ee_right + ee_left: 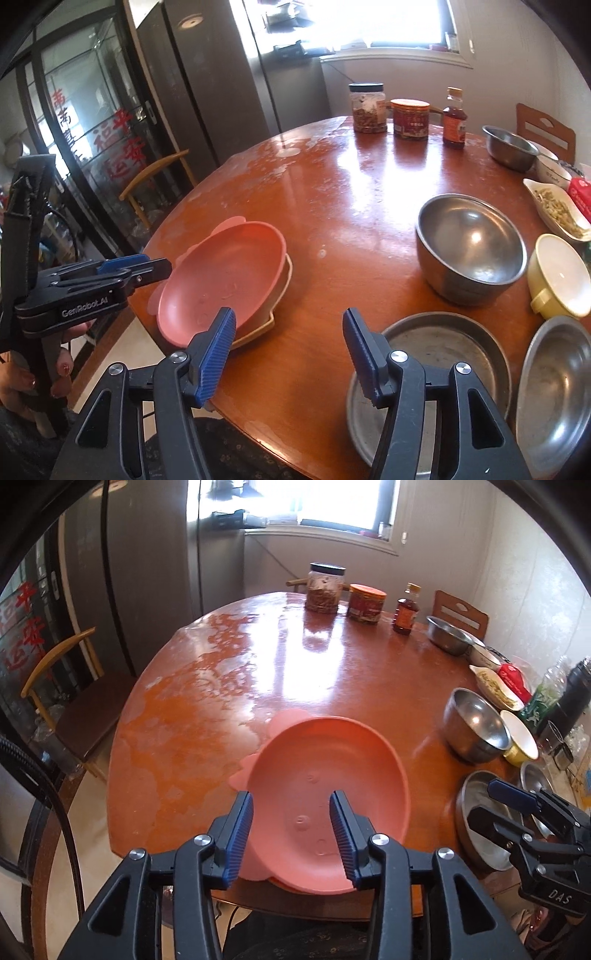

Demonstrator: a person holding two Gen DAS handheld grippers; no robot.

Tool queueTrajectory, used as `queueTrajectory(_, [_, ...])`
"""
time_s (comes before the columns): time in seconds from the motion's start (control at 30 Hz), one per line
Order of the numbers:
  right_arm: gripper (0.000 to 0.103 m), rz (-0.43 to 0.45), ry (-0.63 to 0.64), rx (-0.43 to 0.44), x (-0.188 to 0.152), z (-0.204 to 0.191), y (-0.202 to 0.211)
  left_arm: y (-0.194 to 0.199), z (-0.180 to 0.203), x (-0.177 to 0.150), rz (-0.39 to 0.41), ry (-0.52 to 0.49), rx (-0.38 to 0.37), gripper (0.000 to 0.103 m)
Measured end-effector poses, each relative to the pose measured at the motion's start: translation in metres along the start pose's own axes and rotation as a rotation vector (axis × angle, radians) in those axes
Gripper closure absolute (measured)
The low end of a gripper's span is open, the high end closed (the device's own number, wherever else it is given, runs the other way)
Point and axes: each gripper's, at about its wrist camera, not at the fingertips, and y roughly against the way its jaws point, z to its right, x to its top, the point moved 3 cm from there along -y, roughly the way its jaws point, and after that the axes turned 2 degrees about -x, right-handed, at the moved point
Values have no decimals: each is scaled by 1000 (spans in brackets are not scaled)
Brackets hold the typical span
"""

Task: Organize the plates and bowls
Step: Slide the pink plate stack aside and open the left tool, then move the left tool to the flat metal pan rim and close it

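Observation:
A pink plate point(325, 794) lies on top of a stack at the near edge of the round wooden table point(295, 664). A beige plate point(255, 334) shows beneath the pink plate point(221, 280). My left gripper point(291, 834) is open over the near part of the pink plate, and its blue pads do not press on it. In the right wrist view the left gripper point(162, 267) ends at the plate's left rim. My right gripper point(288, 354) is open and empty over bare table between the stack and a flat steel pan point(436, 369).
A deep steel bowl point(471, 243), a yellow bowl point(557, 280) and a shallow steel dish point(554, 387) stand at the right. A second steel bowl point(509, 147), two jars and a bottle point(454, 122) are at the far side. A chair point(59, 686) stands to the left.

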Motion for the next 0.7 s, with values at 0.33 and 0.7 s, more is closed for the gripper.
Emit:
queueTrajectory(0.33, [36,22,-102,-46,-20,31,27,0,54,1,-7,-91,-107,59])
queueTrajectory(0.7, [36,40,-178,-107,-44,53,55,-6,114,-1,-34,-207,-192,59])
